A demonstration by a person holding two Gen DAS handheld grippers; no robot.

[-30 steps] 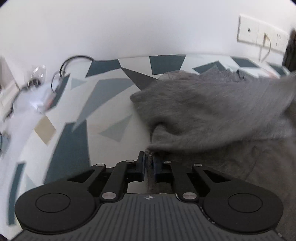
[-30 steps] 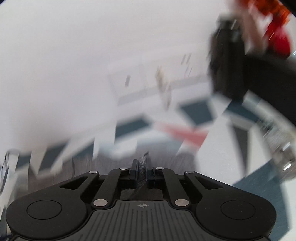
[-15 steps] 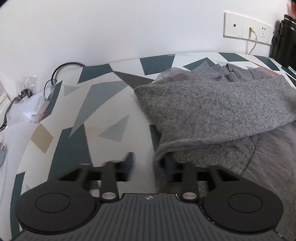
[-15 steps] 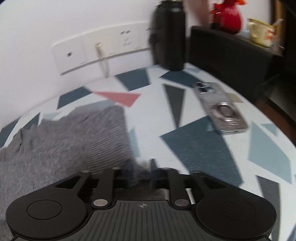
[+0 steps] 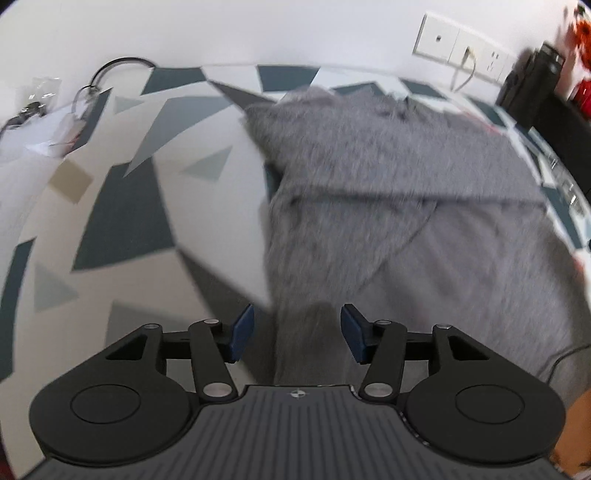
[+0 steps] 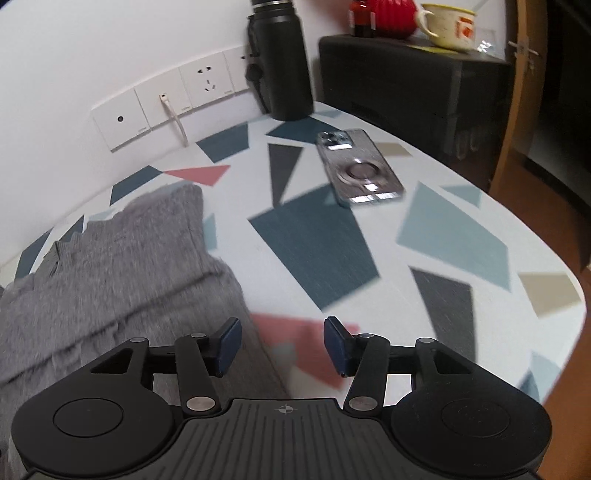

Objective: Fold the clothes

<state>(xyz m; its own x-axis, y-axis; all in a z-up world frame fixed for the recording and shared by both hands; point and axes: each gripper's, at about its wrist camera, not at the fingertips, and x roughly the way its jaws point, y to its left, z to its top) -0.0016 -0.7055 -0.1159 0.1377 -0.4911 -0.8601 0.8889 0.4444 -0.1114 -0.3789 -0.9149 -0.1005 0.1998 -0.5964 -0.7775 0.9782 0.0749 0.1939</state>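
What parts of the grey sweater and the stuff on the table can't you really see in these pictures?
- Grey sweater, left wrist view: motion blur smears its knit and folds, and its near end is hidden behind the left hand-held gripper.
- Grey sweater, right wrist view: cut off by the left edge.
- Small items at the table's far left, left wrist view: too blurred to name.
- Cream bowl, right wrist view: contents cannot be seen.

A phone [image 6: 360, 168] lies on the patterned tablecloth [image 6: 454, 236] near a black bottle [image 6: 282, 61].
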